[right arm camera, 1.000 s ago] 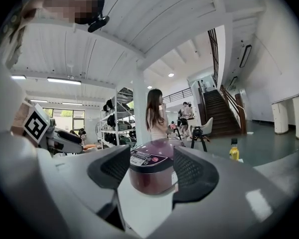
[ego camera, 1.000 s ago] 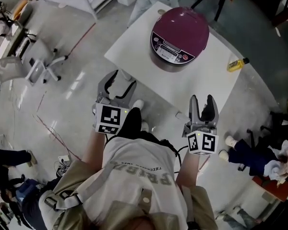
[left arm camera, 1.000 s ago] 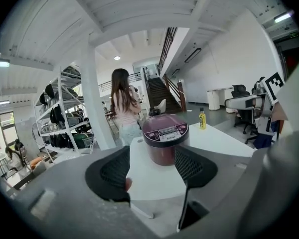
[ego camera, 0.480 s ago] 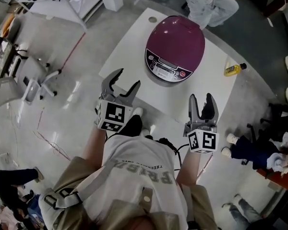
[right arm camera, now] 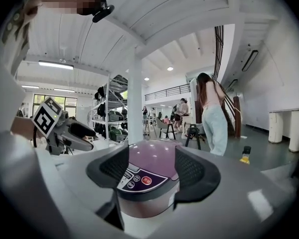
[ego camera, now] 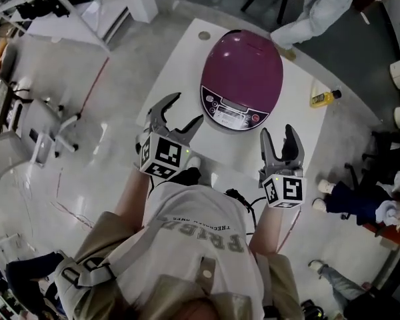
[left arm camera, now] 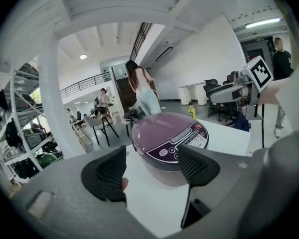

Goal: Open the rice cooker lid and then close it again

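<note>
Cooker (ego camera: pixel 243 72) sits shut on the desk (ego camera: pixel 187 59); left tool (ego camera: pixel 187 109) at its 7 o'clock, jaws just opened wider, and right tool (ego camera: pixel 278 133) at 5, both spread, empty, aimed at its front, likely for the latch.

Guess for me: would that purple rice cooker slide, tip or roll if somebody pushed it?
The rice cooker looks squat and broad, so it would probably slide on the white table rather than tip. Its glossy domed lid is likely slippery to grip.

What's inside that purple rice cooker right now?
The inside cannot be seen: the rice cooker has its lid shut over it. Only the purple dome and the button panel at its front show.
</note>
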Motion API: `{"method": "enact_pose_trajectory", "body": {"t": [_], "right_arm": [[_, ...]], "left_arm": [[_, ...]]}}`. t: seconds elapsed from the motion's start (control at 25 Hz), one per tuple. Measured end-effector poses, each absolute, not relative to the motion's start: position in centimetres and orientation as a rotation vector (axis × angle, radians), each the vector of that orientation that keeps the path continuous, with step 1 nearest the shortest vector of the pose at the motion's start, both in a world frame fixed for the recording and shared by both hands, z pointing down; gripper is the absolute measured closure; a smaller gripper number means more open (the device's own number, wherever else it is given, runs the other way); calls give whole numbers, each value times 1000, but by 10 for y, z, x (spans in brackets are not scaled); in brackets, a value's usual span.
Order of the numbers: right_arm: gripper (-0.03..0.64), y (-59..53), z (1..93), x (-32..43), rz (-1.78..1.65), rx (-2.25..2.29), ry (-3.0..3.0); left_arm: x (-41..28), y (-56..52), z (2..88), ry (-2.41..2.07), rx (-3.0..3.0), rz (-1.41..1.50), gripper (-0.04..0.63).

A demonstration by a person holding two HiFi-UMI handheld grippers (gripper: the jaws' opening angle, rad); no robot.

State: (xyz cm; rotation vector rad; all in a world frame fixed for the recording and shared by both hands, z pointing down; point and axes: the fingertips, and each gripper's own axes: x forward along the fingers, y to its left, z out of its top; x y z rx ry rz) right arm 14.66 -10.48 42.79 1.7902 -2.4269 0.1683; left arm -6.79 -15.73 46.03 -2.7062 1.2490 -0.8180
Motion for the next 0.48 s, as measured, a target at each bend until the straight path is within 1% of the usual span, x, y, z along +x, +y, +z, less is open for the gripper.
{"method": "enact_pose_trajectory", "body": {"t": [0.12, 0.24, 0.36, 0.48], "right_arm": [[342, -115, 433, 140, 174, 1763, -2407], [336, -122, 441, 130, 167, 1687, -2393], [328, -128, 452, 115, 164, 1560, -2384], [315, -131, 466, 96, 173, 1403, -2378]], "left_arm": [[-64, -168, 466, 1138, -2703, -859, 260], [-54, -173, 474, 983, -2700, -917, 234], [-42, -172, 484, 801, -2667, -998, 214], [-32, -168, 494, 642, -2628, -1066, 209]]}}
